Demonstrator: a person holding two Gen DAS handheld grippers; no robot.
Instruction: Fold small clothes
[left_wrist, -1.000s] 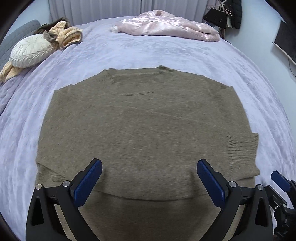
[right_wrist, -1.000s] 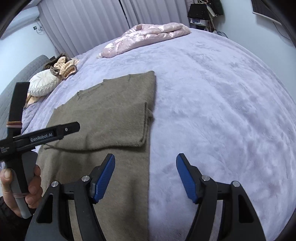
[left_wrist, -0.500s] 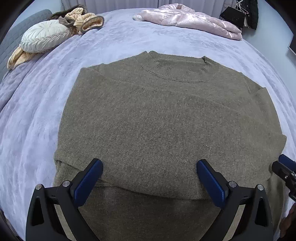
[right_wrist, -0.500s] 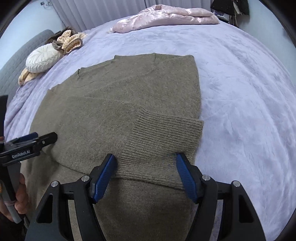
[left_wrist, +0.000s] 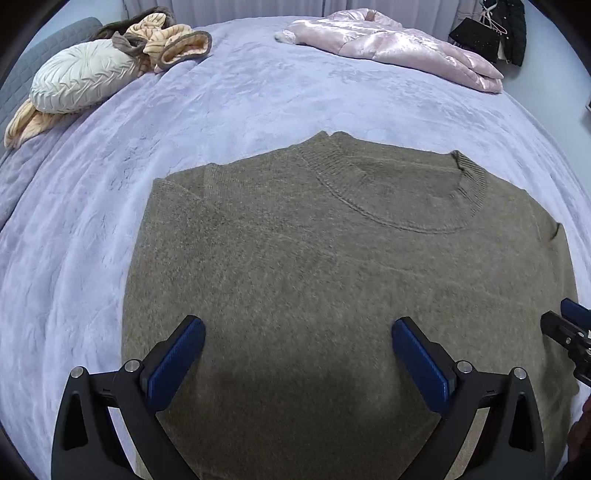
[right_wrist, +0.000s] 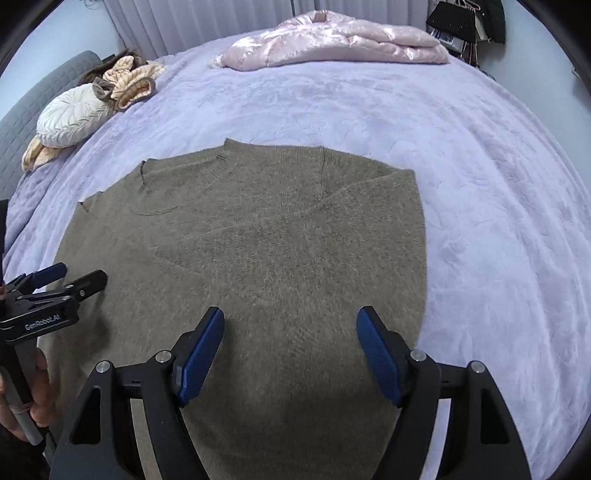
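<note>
An olive-brown knit sweater (left_wrist: 332, 266) lies flat on the lilac bed, neckline away from me, both sleeves folded in over its body; it also shows in the right wrist view (right_wrist: 258, 251). My left gripper (left_wrist: 297, 354) is open and empty, held low over the sweater's lower left part. My right gripper (right_wrist: 290, 350) is open and empty over the sweater's lower right part. The right gripper's tip shows at the right edge of the left wrist view (left_wrist: 569, 328). The left gripper shows at the left of the right wrist view (right_wrist: 62, 282).
The lilac plush bedspread (left_wrist: 240, 96) spreads around the sweater. A pink satin jacket (left_wrist: 399, 48) lies at the far side. A round cream cushion (left_wrist: 81, 74) and tan clothes (left_wrist: 170, 40) sit far left. Dark bags (right_wrist: 458, 22) hang beyond the bed's far right.
Both grippers have moved forward over the sweater, toward its neckline. The folded sleeve cuffs have passed out of sight beneath them. Both stayed open.
</note>
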